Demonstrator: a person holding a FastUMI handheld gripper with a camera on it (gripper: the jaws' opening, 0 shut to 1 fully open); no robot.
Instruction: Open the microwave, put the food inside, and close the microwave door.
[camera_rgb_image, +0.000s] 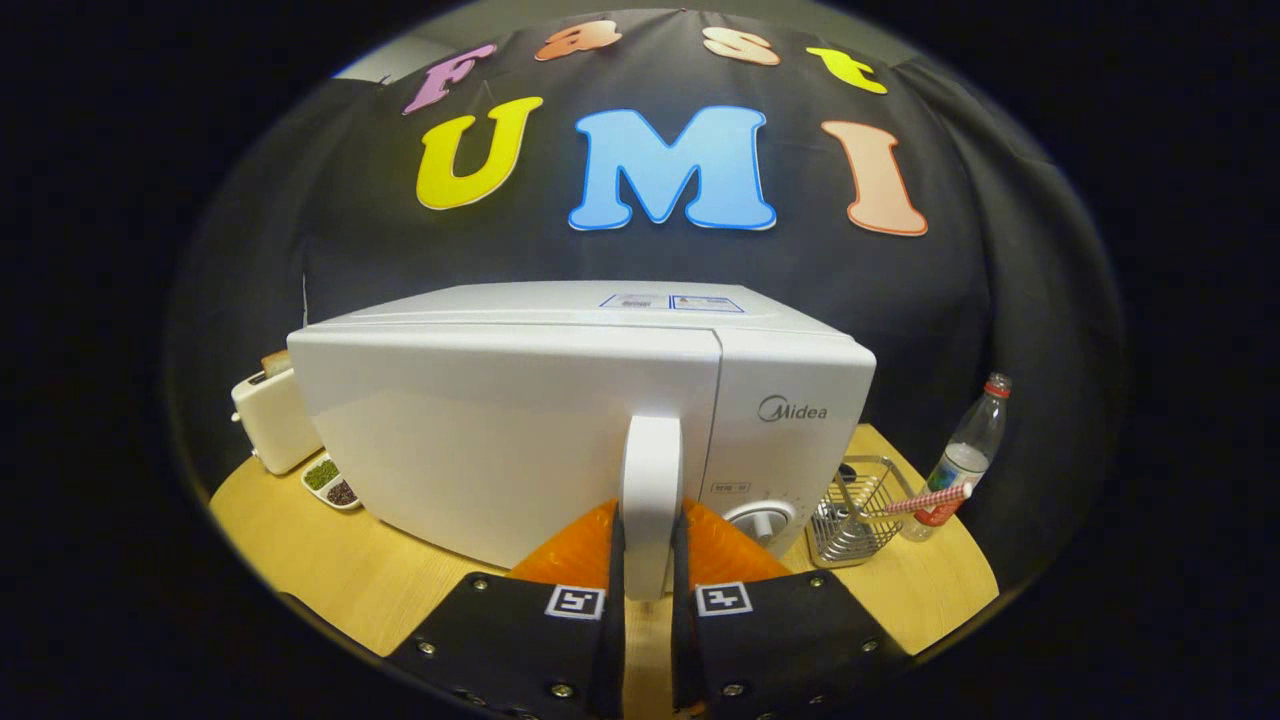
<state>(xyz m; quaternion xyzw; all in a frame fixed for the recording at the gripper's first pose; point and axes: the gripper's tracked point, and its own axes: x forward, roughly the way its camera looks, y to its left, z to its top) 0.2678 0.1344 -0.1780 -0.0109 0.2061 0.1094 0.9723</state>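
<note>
White microwave: smooth, glossy casing that looks like painted metal; its upright door handle, clasped between the gripper fingers, looks like smooth white plastic. Round table: pale wood, matt, with faint grain. Wire basket: bright, shiny metal. Clear bottle: transparent plastic, glossy, with a red cap. Cream toaster: smooth with a satin sheen. Booth wall: black matt cloth, lightly creased.

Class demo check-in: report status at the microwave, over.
Gripper shut on door handle. Microwave door looks closed or barely ajar. Wire basket and bottle beside it, apart from the door.
</note>
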